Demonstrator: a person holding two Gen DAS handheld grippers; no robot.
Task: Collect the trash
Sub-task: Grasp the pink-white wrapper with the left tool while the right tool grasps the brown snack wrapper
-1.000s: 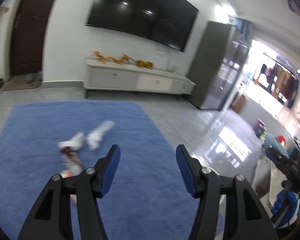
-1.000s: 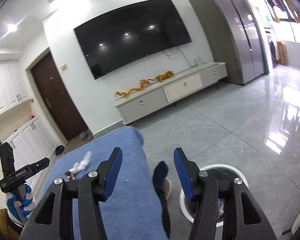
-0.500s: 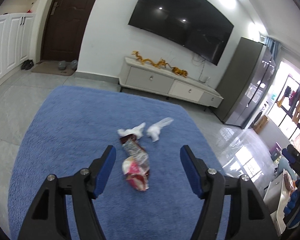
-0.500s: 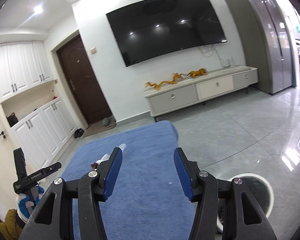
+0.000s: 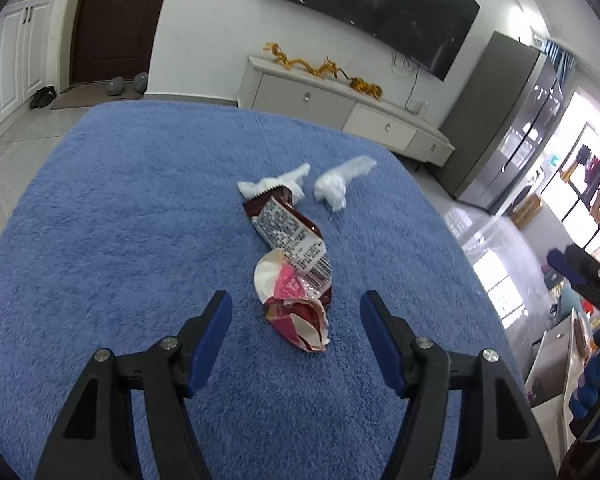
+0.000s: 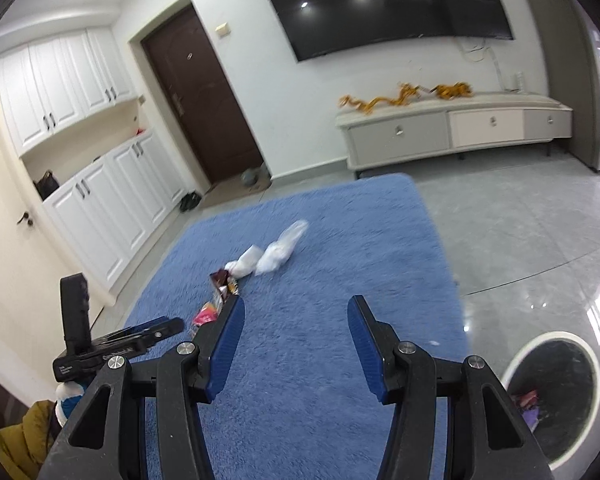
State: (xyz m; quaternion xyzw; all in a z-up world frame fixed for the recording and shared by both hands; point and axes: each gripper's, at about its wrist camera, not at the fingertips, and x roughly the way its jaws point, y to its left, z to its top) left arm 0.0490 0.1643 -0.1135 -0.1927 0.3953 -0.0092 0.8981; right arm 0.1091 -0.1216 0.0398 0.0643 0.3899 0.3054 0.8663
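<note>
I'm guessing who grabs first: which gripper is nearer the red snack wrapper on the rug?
Left. The left gripper hangs open right over the red snack wrapper. The right gripper, also open, sits farther back and off to its side.

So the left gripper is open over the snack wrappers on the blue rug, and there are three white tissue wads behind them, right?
Not quite: the left wrist view shows two white tissue wads, not three. The left gripper is open over the snack wrappers on the blue rug.

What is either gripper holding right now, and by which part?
Nothing. The left gripper is open above the torn snack wrapper on the blue rug, and the right gripper is open and empty.
</note>
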